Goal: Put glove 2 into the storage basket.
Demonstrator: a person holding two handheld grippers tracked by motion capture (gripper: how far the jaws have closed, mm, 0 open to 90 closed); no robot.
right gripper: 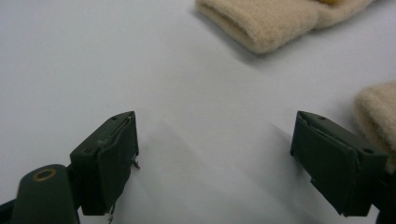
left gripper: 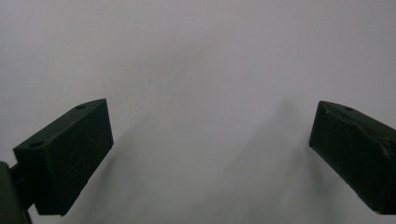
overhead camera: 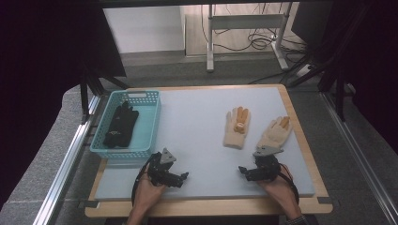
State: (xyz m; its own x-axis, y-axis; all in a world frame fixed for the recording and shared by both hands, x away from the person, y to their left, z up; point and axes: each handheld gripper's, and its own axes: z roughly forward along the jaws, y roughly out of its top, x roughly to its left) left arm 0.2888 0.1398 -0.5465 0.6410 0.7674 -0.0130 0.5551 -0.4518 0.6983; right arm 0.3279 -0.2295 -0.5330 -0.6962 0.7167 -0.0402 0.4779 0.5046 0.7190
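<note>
Pale table, two cream gloves, orange-fingered

Two cream gloves flat on mat, right half, side by side, orange-tipped fingers pointing far.

Table mat: matt, smooth, pale grey-blue sheet over a light wood board with visible edge at 3 o'clock.
Basket at 9 o'clock: turquoise moulded plastic, latticed walls, slight sheen.
Black gloves inside: dark knit cloth, matt.
Cream gloves at 2 o'clock: fuzzy, fleecy cloth, orange-tipped fingers, soft nap on cuff.
Left gripper, right gripper: matt black plastic pads, scuffed edges; grey plates on top.
</note>
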